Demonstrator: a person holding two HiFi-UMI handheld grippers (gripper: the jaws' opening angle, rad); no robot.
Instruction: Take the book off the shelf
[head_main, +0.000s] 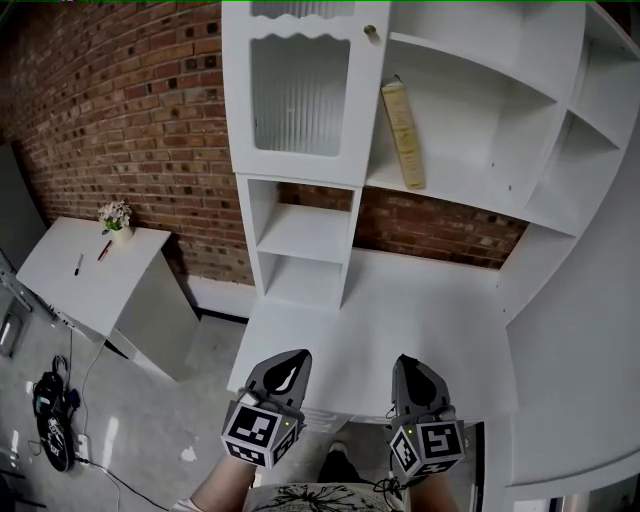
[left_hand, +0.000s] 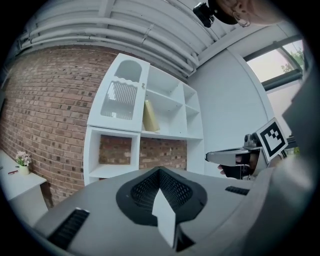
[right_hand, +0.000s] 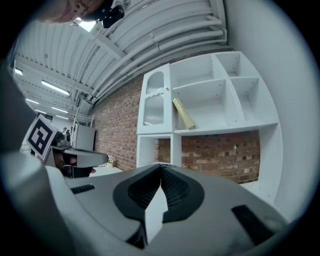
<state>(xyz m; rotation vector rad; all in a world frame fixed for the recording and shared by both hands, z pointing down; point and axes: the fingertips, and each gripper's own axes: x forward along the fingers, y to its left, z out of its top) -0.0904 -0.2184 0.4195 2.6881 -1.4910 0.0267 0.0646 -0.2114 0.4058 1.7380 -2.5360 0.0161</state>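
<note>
Tan book (head_main: 403, 134) well beyond right tool (head_main: 411, 365)

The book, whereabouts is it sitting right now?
In the head view the book leans at upper centre on the open white shelf, just right of the ribbed-glass cabinet door.

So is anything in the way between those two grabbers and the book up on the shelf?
Nothing visible is. The book leans alone on an open shelf; the ribbed-glass door is beside it, not in front. The left gripper and right gripper, both shut, hover at the desk's near edge.
</note>
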